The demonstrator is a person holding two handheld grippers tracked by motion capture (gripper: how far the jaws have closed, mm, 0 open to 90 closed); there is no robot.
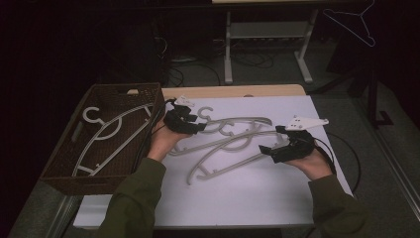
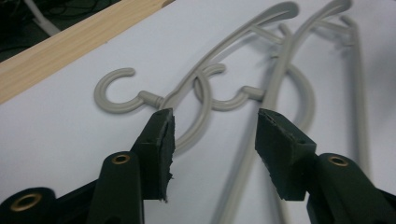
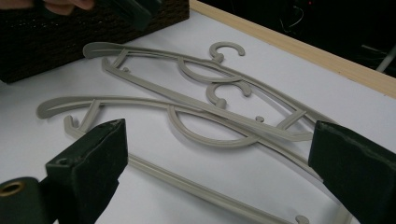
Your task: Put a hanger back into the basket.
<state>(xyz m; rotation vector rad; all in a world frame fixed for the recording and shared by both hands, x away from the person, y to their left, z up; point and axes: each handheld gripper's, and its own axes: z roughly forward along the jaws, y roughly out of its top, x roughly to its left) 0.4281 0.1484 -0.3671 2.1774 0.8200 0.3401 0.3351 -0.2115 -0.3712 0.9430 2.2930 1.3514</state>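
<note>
Hangers (image 1: 230,141) lie tangled at frame centre on the white table (image 1: 257,198). Left gripper (image 1: 200,127) hovers over their hooks, jaws apart, gripping nothing — right gripper (image 1: 267,148) gapes wide, empty, centre-right.

A dim lab or workshop: bare desk legs (image 1: 228,47), floor cables (image 1: 247,59), white-topped worktable (image 1: 247,198).

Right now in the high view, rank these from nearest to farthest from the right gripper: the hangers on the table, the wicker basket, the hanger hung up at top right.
From the right gripper:
1. Hangers on the table, just to its left.
2. Hung hanger, beyond the table, top right.
3. Wicker basket, at the table's left end.
</note>
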